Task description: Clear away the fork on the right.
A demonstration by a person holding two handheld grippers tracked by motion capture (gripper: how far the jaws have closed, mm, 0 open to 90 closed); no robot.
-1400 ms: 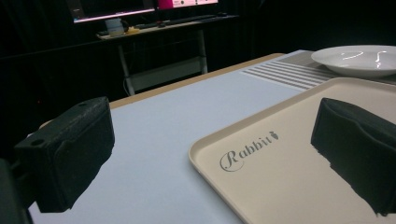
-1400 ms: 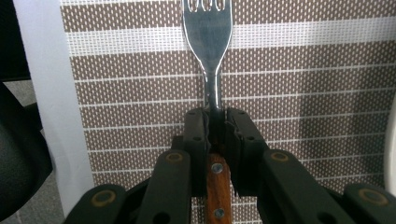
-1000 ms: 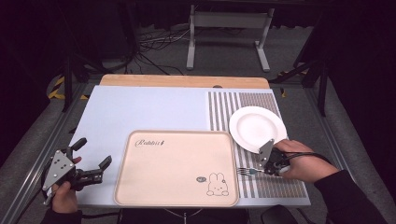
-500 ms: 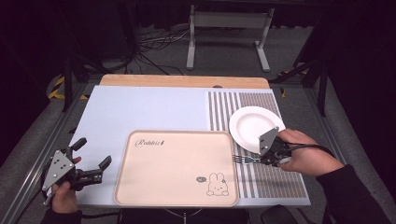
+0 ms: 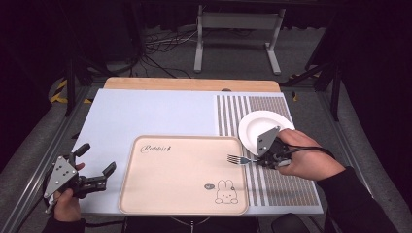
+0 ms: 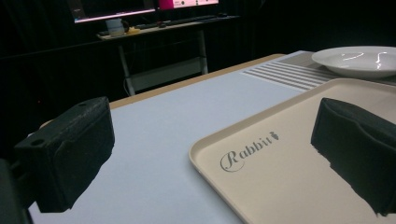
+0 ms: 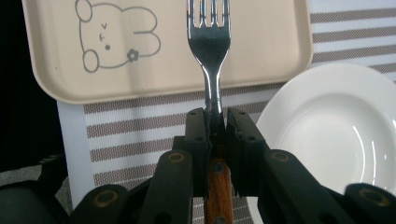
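A metal fork (image 5: 236,158) with a wooden handle is clamped in my right gripper (image 5: 262,159), which is shut on its neck. Its tines (image 7: 208,18) point left and reach over the right rim of the beige rabbit tray (image 5: 180,194). Seen from the right gripper (image 7: 215,122), the fork (image 7: 211,60) hangs above the tray's edge (image 7: 261,51). A white plate (image 5: 255,127) sits just behind that hand. My left gripper (image 5: 96,158) rests open at the tray's left, nothing between its pads (image 6: 70,149).
A light blue mat (image 5: 145,114) covers the table, with a brown-striped section (image 5: 286,187) on the right under the plate (image 7: 336,126). The tray (image 6: 280,186) and plate (image 6: 359,60) lie ahead of the left gripper. A wooden table edge (image 5: 189,83) runs along the far side.
My right hand has lifted the fork and carried it away from the front edge and leftward, so its tines now reach over the tray's rim. The left gripper has stayed put.
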